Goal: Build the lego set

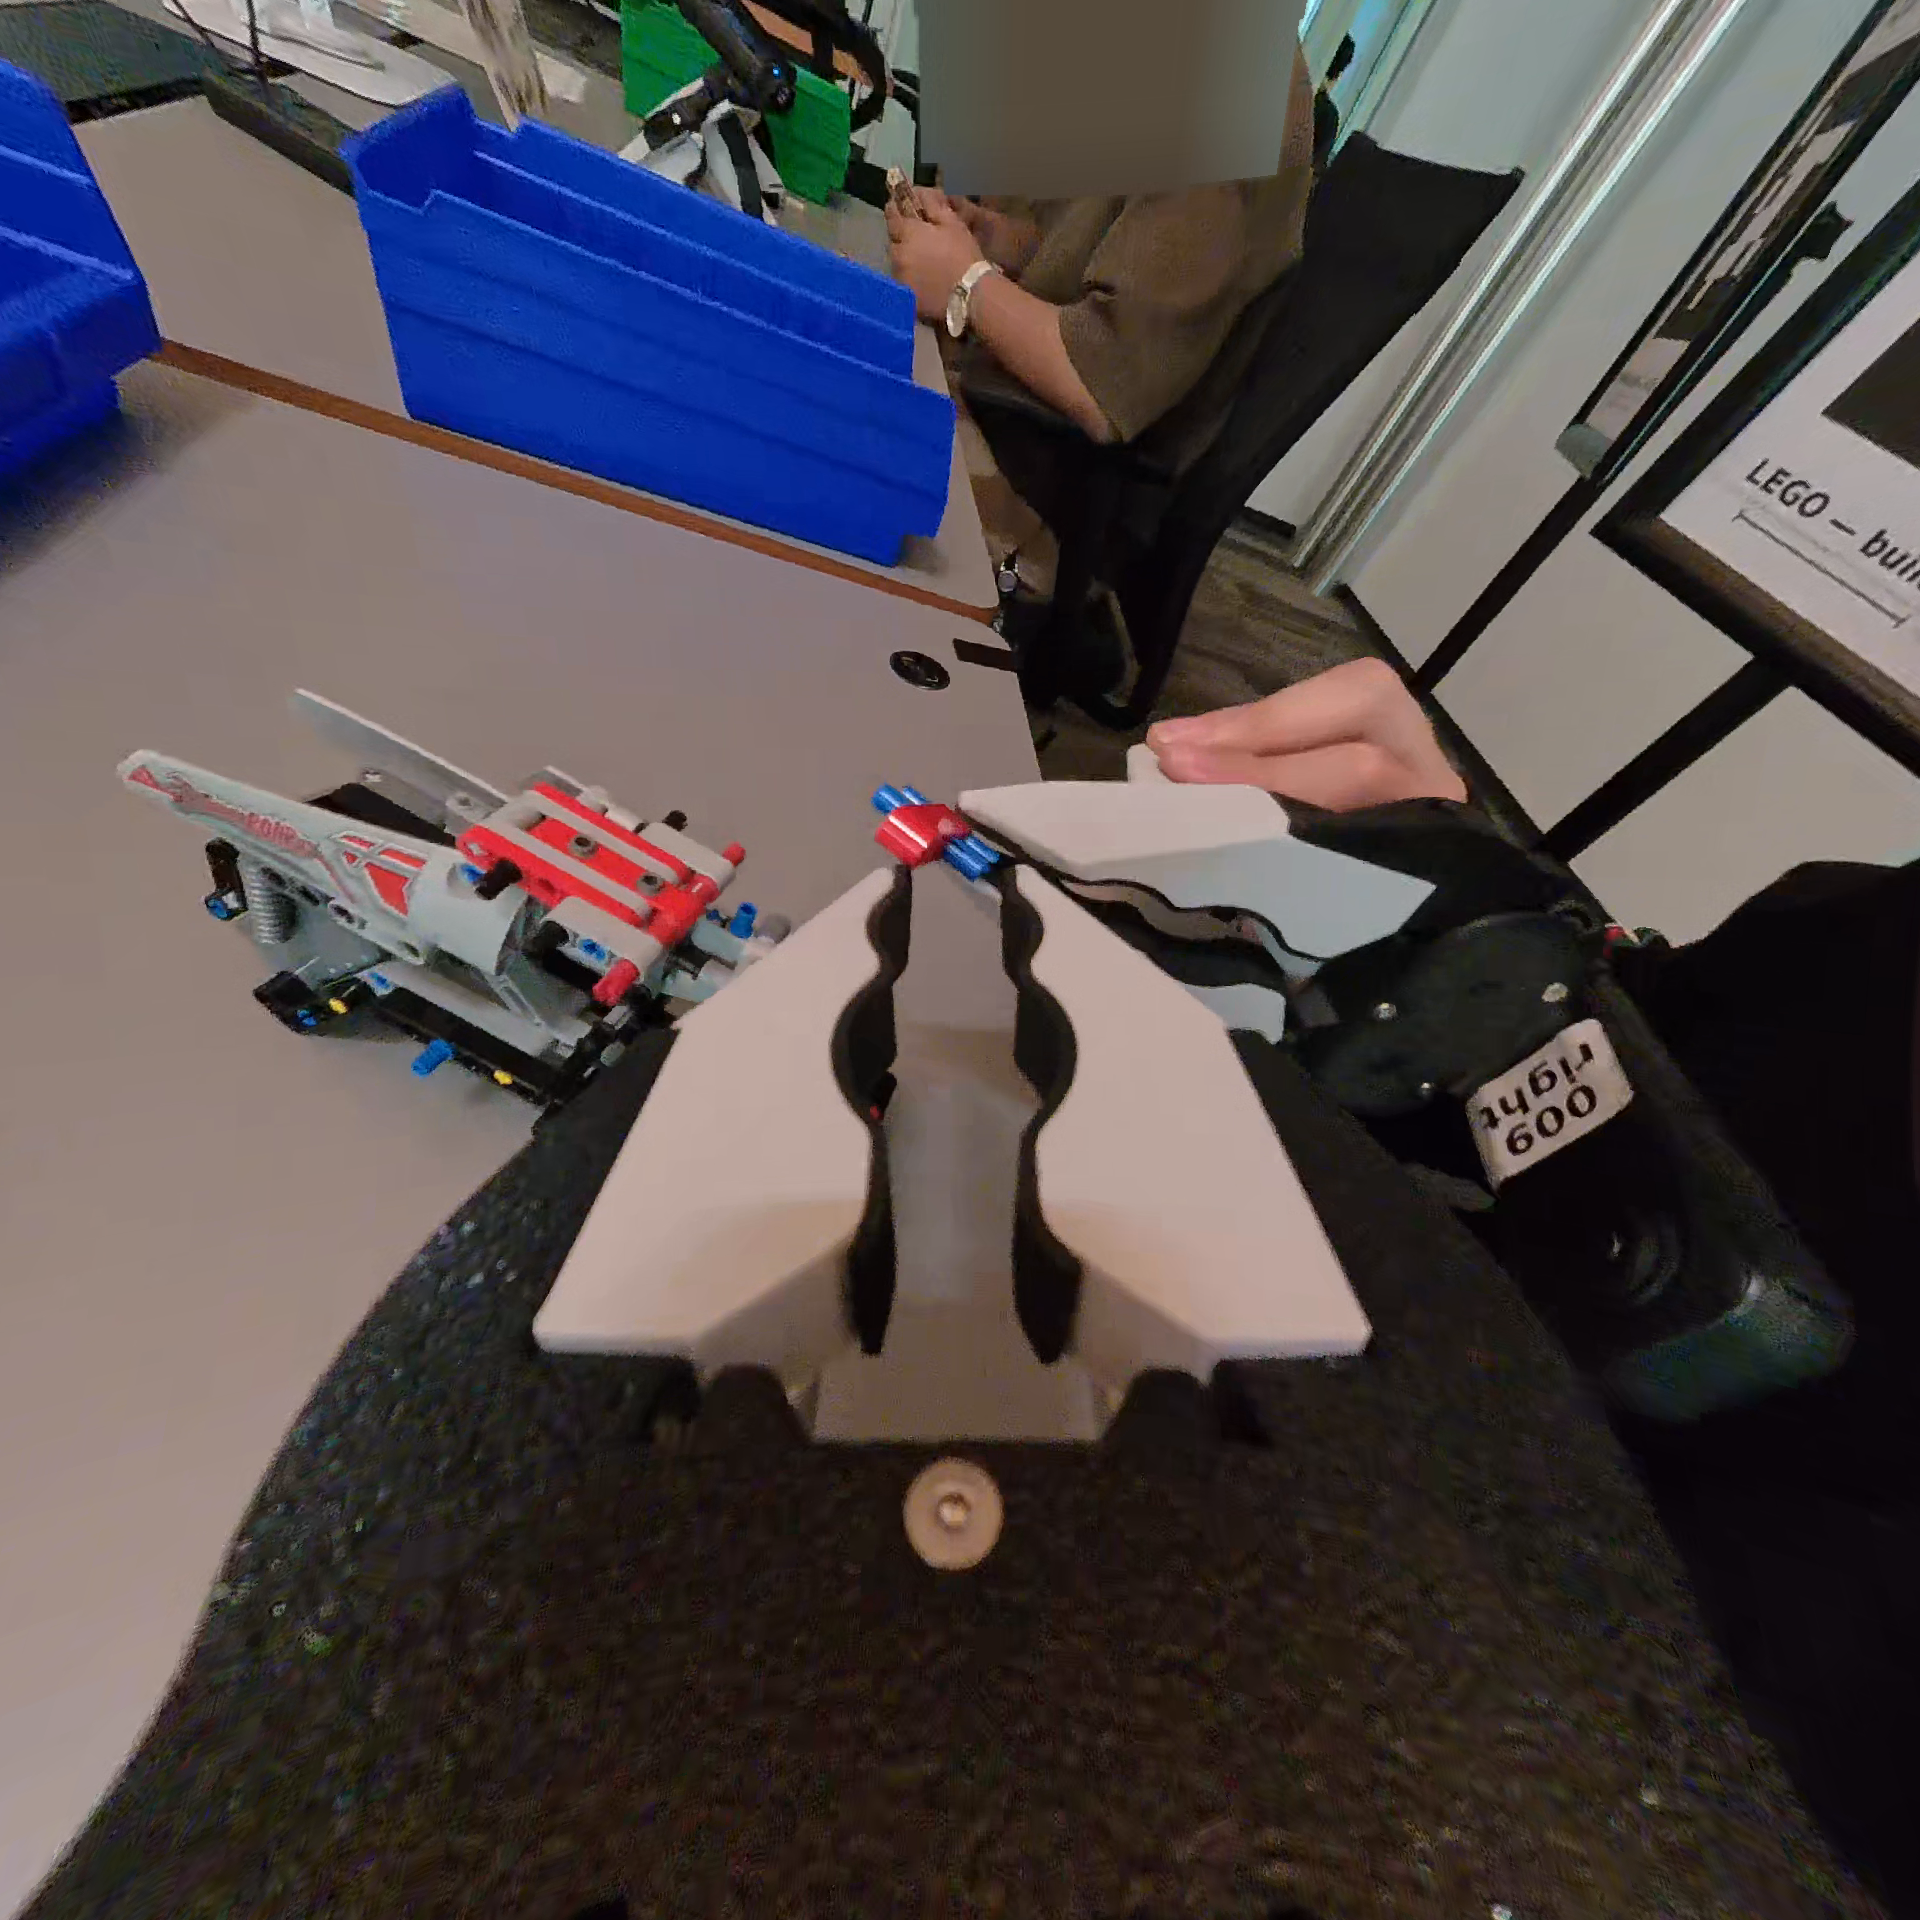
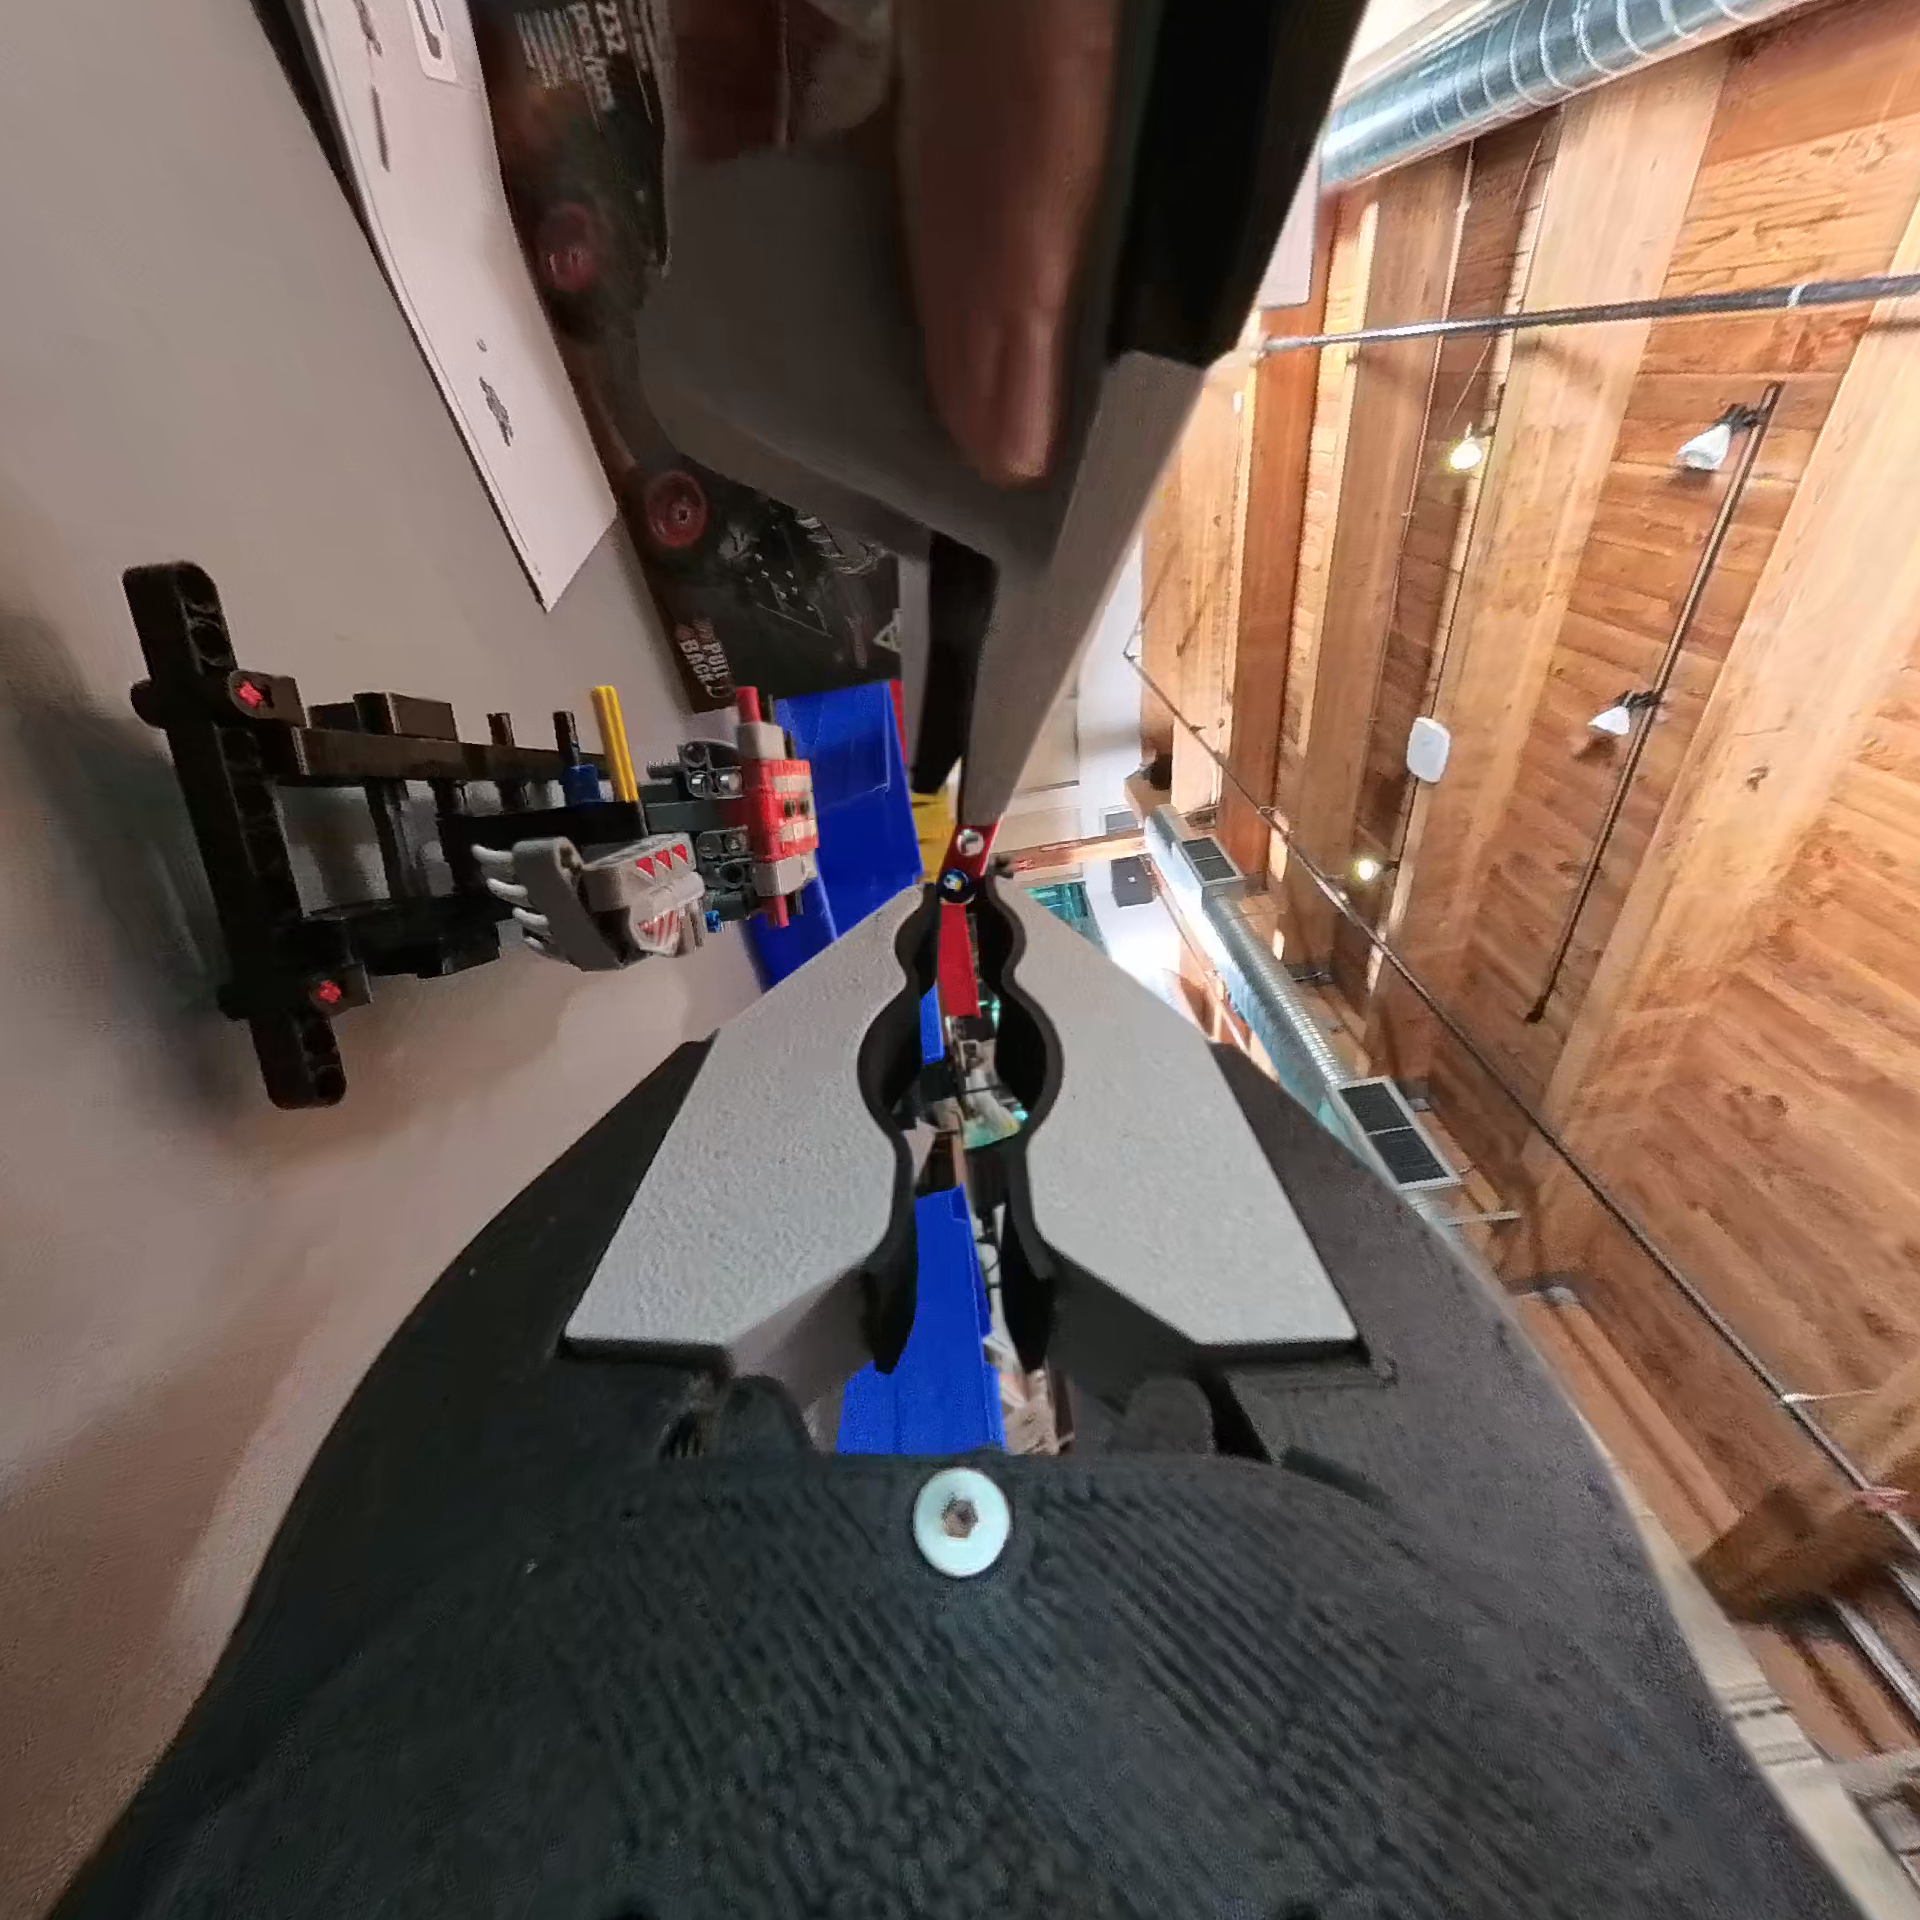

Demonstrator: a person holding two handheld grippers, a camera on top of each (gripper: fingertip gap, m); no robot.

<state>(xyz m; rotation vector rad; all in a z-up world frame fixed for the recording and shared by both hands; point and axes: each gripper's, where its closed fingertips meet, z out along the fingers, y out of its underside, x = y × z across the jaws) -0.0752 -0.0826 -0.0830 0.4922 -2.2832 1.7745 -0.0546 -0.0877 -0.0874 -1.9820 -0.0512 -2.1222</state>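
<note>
Both grippers are meeting above the table's [image 1: 436,623] right edge, pinching one small red piece [image 1: 920,831] with blue pins: left gripper [image 1: 951,883] narrowly, right gripper [image 2: 958,894] clamping it. Part-built lego model [image 1: 468,914] is sitting left, apart.

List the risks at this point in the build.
1. The small red piece with blue pins is pinched only at the tips of both the left gripper and the right gripper; it could slip or twist out.
2. It is held over the table edge, so a dropped piece may fall to the floor.
</note>
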